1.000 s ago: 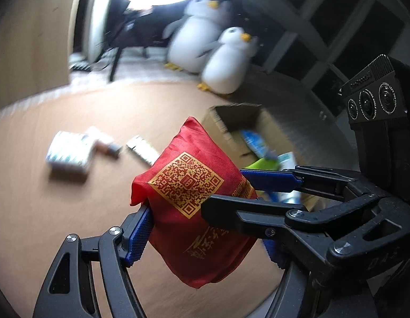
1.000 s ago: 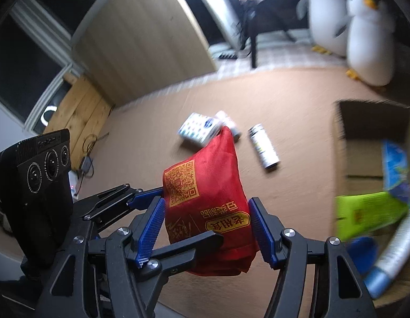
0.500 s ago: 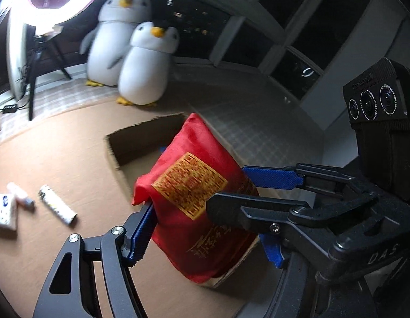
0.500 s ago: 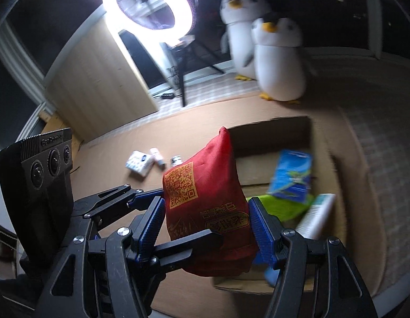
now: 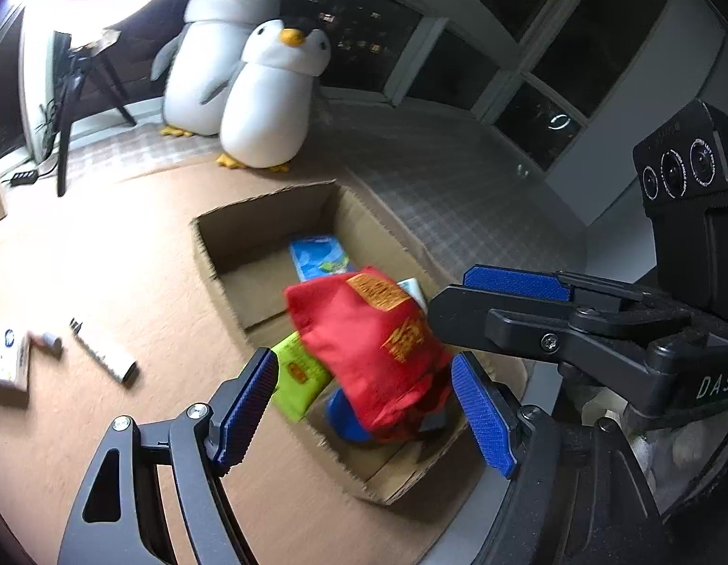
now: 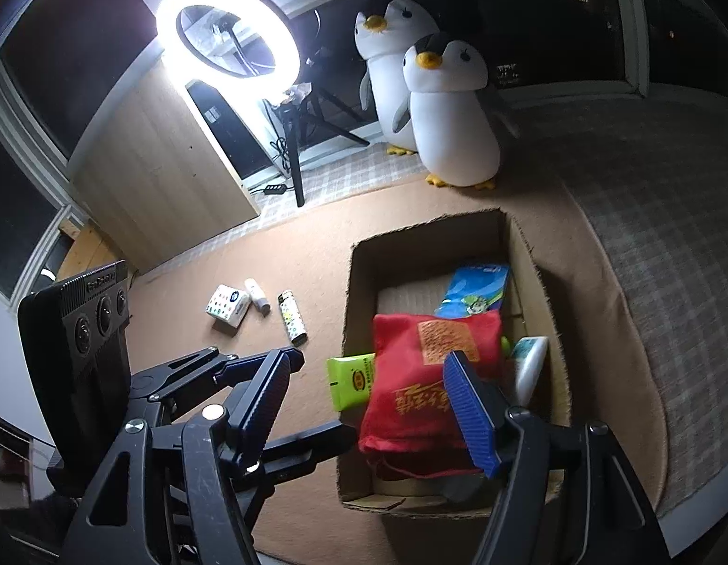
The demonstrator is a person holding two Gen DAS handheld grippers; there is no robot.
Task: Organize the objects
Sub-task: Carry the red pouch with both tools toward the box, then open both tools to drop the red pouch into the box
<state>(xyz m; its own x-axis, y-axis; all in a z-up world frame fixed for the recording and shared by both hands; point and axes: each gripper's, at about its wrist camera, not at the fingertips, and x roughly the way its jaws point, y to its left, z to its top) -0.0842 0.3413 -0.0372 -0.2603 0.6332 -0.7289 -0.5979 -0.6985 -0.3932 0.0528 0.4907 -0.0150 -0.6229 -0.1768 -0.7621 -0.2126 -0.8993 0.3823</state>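
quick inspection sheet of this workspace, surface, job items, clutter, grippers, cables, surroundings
surface: tan carpet, grey checked mat to its right
job's things: red bag in the cardboard box, over a green packet, beside a blue packet and a white tube
clutter: small printed box, small white bottle, printed tube on the carpet
grippers: left gripper and right gripper both opening, pads off the bag
cables: power strip lead by the tripod
surroundings: ring light, two plush penguins, dark windows
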